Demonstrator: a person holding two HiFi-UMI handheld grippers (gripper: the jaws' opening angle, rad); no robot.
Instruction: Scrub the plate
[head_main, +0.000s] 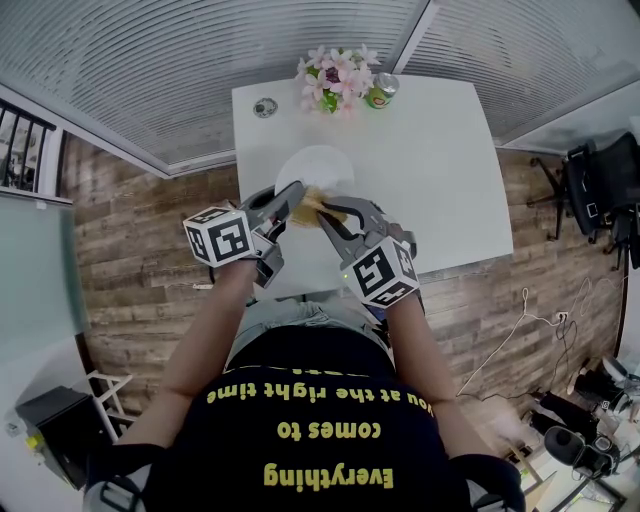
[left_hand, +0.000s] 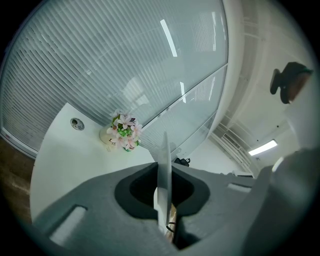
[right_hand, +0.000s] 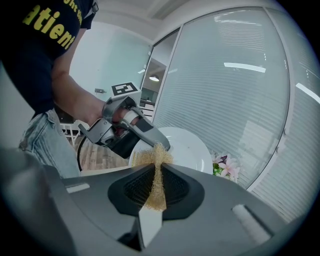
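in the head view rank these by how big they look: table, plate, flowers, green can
table
plate and flowers: about alike, plate partly covered
green can

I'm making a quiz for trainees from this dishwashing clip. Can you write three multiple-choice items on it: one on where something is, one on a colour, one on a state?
1. Where do the flowers stand?
A. at the far edge of the table, beside a green can
B. on a shelf
C. in a sink

2. What colour is the scrubber?
A. blue
B. black
C. golden yellow

3. How is the plate placed?
A. lying flat on the table
B. held up in the left gripper
C. broken in pieces

Answers:
1 A: the head view shows the flowers next to the green can at the table's far edge.
2 C: the tuft clamped in the right gripper is golden yellow.
3 B: the left gripper's jaws are closed on the plate's rim, and the plate stands edge-on between them.
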